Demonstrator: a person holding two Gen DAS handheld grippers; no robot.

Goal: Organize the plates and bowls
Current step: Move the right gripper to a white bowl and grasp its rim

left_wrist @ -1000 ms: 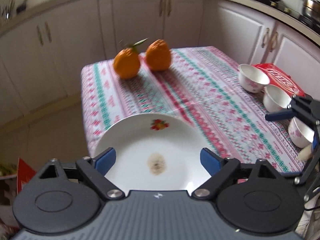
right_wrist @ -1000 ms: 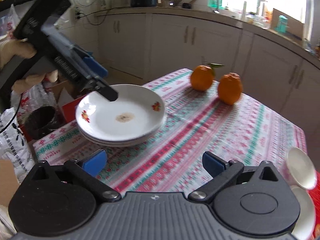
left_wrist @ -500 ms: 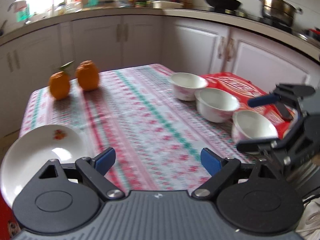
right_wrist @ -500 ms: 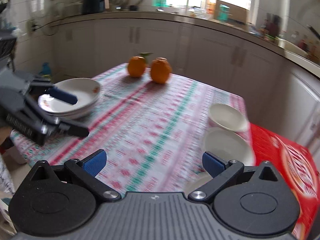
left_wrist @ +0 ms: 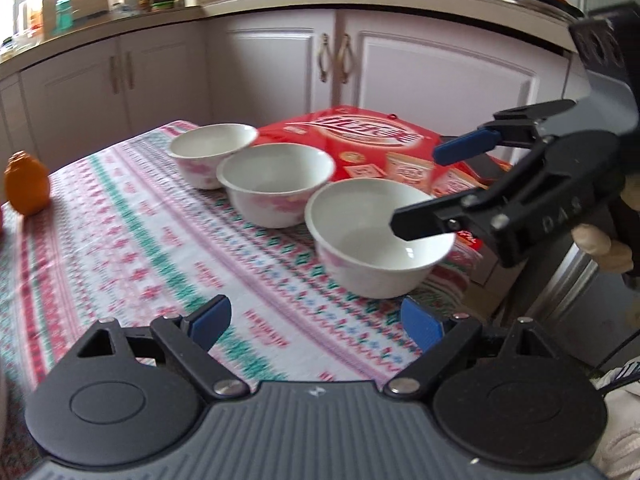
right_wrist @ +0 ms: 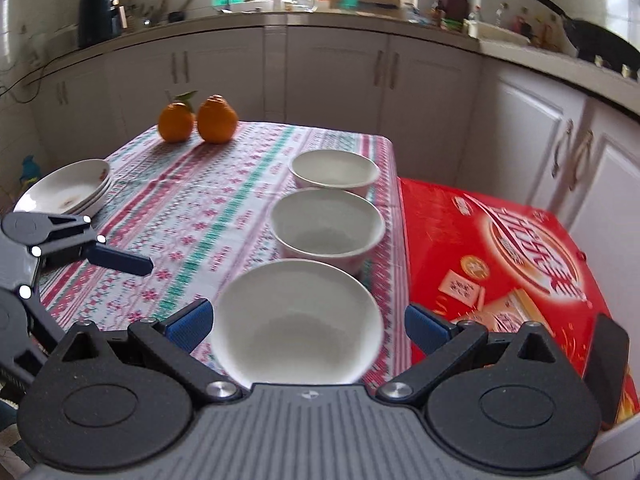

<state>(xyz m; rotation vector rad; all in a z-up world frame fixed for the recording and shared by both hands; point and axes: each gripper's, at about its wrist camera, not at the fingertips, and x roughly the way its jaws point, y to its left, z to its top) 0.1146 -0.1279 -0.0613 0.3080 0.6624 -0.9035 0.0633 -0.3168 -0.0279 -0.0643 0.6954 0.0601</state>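
Note:
Three white bowls with pink flowers stand in a row along the right edge of the table: near bowl (right_wrist: 296, 320) (left_wrist: 372, 236), middle bowl (right_wrist: 326, 226) (left_wrist: 276, 184), far bowl (right_wrist: 334, 170) (left_wrist: 210, 150). A stack of white plates (right_wrist: 66, 190) sits at the left edge. My right gripper (right_wrist: 308, 326) is open, its fingers either side of the near bowl; in the left wrist view it (left_wrist: 432, 188) hovers over that bowl's rim. My left gripper (left_wrist: 316, 320) is open and empty above the tablecloth; it also shows in the right wrist view (right_wrist: 120, 260).
Two oranges (right_wrist: 196, 120) sit at the far end of the patterned tablecloth (right_wrist: 208, 208). A red box (right_wrist: 508, 248) lies just right of the bowls, with a dark phone (right_wrist: 606, 368) on it. White cabinets surround the table.
Both grippers have swung from the plate stack toward the bowls. The right gripper has come close over the near bowl. The left gripper now faces the bowls; the plates have left its view.

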